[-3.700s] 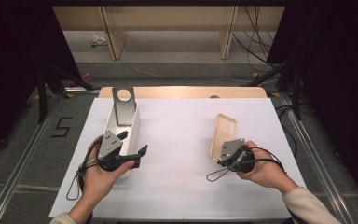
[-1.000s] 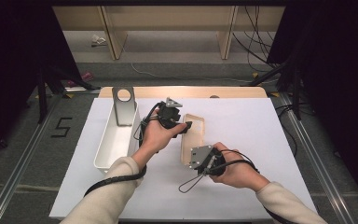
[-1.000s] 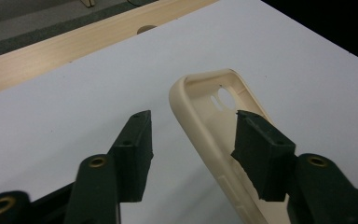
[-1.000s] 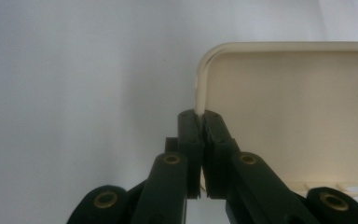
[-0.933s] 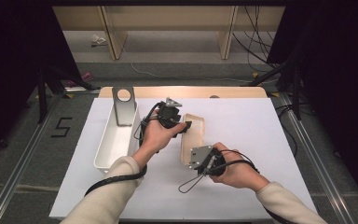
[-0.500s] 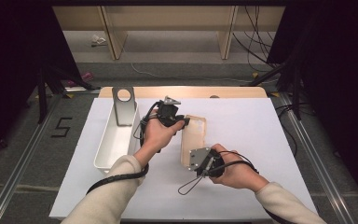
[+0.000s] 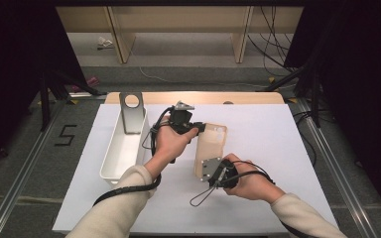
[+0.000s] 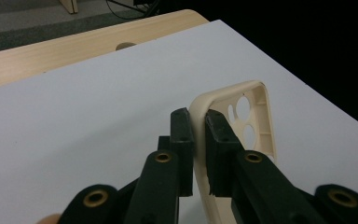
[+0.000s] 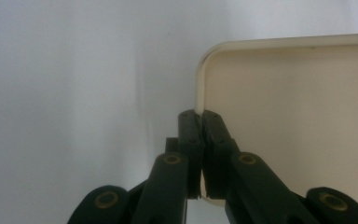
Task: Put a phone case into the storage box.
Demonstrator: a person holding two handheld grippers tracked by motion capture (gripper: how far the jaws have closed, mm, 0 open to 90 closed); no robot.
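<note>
A cream phone case (image 7: 211, 148) lies on the white table sheet (image 7: 278, 148), camera holes at its far end (image 8: 242, 121). My left gripper (image 7: 198, 130) is at the case's far left corner; its jaws have just been closing and now pinch the case's rim (image 8: 196, 126). My right gripper (image 7: 206, 168) is at the near end of the case, shut on its edge (image 9: 200, 114). The case's flat inside (image 9: 298, 121) spreads to the right of those jaws.
A long white tray (image 7: 121, 148) lies at the left of the sheet with a grey metal bracket (image 7: 131, 111) standing at its far end. The wooden table edge (image 7: 198, 97) runs along the back. Dark floor and rails surround the table.
My left gripper came over from beside the tray to the case's far end, and its jaws closed on the rim. The right gripper, with the case, shifted towards the middle of the sheet.
</note>
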